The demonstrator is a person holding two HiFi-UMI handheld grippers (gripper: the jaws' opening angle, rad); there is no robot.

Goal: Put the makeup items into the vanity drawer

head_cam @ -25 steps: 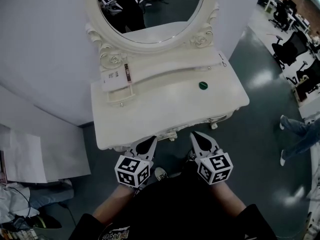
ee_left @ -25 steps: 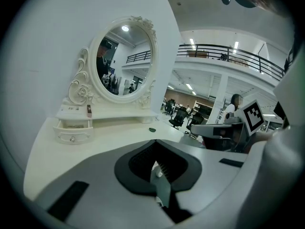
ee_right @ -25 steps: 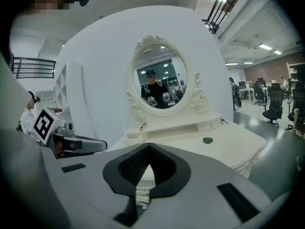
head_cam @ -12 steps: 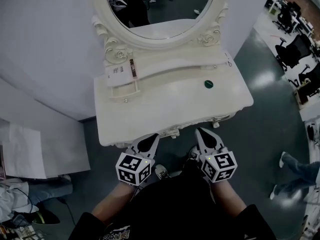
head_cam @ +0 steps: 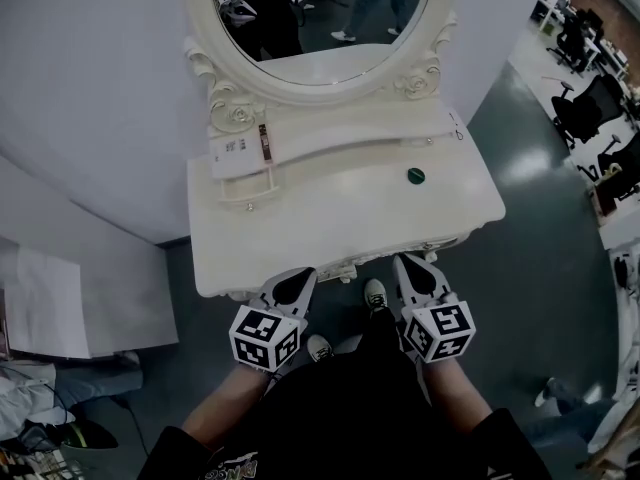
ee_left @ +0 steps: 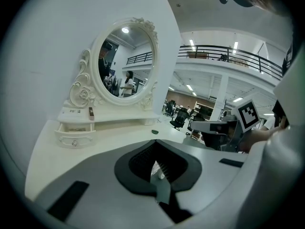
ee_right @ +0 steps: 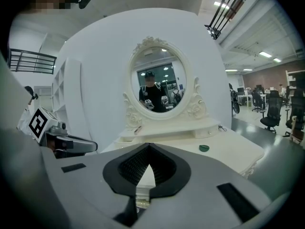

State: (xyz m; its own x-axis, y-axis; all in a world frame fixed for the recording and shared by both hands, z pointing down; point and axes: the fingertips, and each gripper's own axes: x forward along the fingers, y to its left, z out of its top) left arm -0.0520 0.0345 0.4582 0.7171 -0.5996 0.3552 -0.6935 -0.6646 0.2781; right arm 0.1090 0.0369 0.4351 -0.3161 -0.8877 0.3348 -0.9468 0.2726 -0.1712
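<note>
Currently the small dark green round item (head_cam: 415, 176) lies on the top of the white vanity table (head_cam: 340, 223), well apart from the small white open drawer (head_cam: 245, 184), on its right. A slim dark-brown stick (head_cam: 264, 143) and a flat white card-like item (head_cam: 228, 149) lie side by side on the raised shelf (head_cam: 340, 140) directly behind the drawer. A thin object at the shelf end farthest from the drawer is too small to identify. An oval mirror in a white carved frame (head_cam: 322, 18) stands behind the shelf.

The left gripper (head_cam: 291, 286) and the right gripper (head_cam: 414, 273) hover at the table edge nearest the person, well apart from the drawer. Each has its jaws together with nothing between them.

Judged hazards:
- No item is held; the jaws must part before any approach.
- The green item looks low and flat. Jaws that close too high would likely push it across the smooth top.
- The stick may roll off the shelf if nudged.
- The drawer opening looks narrow; an off-centre release may miss it.
</note>
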